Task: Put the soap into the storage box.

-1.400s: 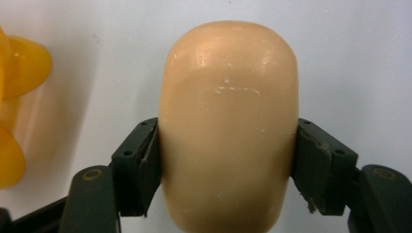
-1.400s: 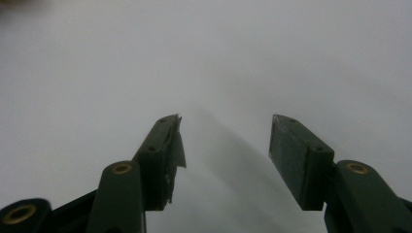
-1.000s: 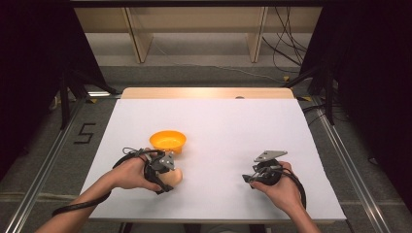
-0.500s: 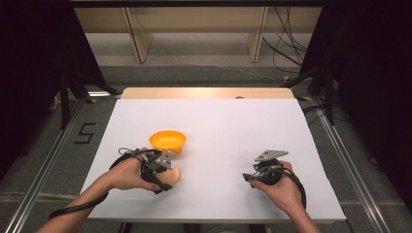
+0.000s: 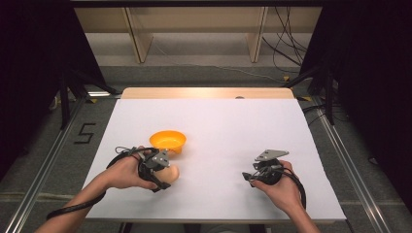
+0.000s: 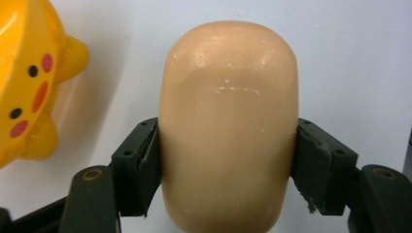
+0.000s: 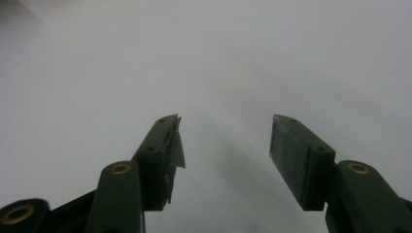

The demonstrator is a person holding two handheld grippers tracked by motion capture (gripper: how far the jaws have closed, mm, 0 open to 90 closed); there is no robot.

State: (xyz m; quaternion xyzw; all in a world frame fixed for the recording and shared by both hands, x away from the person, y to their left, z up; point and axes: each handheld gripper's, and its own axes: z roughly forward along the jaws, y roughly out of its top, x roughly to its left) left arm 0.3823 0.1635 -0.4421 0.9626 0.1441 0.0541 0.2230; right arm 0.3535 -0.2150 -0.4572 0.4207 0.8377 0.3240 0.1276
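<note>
Peach-coloured, smooth and rounded, the soap-like block [image 6: 228,126] sits between both jaws of the left gripper [image 6: 228,170], each black pad pressed flat against one of its long sides, so the jaws are clamped on it. Left gripper view: block fills the centre, its domed end pointing away from the camera; whether its underside touches the white table [image 6: 350,58] cannot be told. High view: the same block [image 5: 171,173] shows just in front of the orange bowl [image 5: 168,141], on the person's side of it, near but apart from its rim, with the left gripper [image 5: 163,172] held sideways by the left hand [image 5: 125,171]. Bowl is upright on the table [image 5: 218,126]; its outer wall [image 6: 26,77] carries a printed face with black dots and red marks and has small rounded lugs. The right gripper [image 5: 250,177] is well to the right of the bowl, held low over the table by the right hand [image 5: 279,187], grey three-cornered plate [image 5: 271,155] on top. Right gripper view: jaws of the right gripper [image 7: 226,145] stand apart, nothing between them, bare white surface [image 7: 218,58] beyond; pad lining on the left jaw looks frayed at its tip.
</note>
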